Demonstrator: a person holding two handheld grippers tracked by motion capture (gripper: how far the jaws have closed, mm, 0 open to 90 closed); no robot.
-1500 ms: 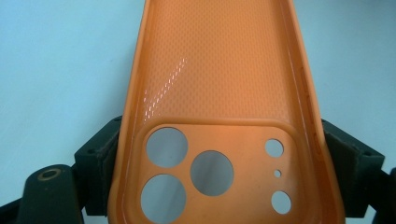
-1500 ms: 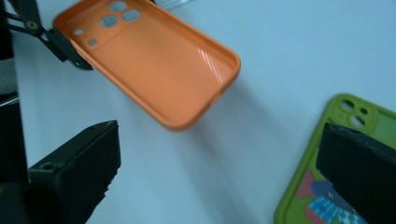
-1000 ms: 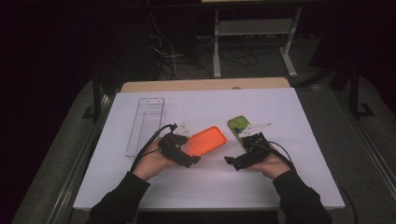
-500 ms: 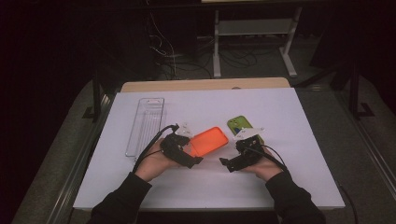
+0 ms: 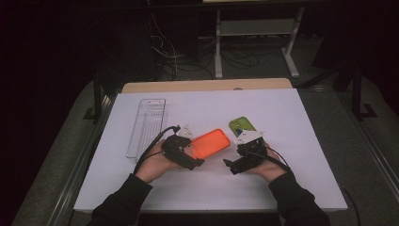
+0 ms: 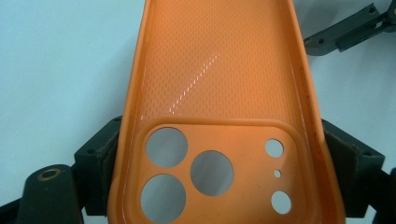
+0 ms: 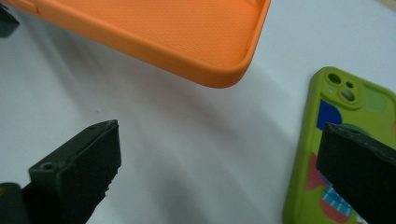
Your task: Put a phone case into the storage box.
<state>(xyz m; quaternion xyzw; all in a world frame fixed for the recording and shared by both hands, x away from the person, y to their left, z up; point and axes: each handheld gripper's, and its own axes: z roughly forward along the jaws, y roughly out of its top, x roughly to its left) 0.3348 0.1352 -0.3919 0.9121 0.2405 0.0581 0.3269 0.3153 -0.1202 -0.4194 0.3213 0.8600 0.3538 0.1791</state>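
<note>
Orange phone case [image 6: 219,93]: empty, judged light, flexible silicone, slightly grippy; best taken by its side rims. It was clamped across the camera-cutout end by the left claw [image 5: 188,151], raised over the tabletop [image 5: 282,108]. The right claw [image 7: 219,172] was held wide, empty, beside a green phone case [image 7: 345,140], partly cut off.

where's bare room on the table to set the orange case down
Bare patches: the wide far strip beyond the clear tray and green phone, the right side past the phone, and the near edge between the forearms. Crowded: the middle, where the left tongs hold the orange case beside the open right tongs.
</note>
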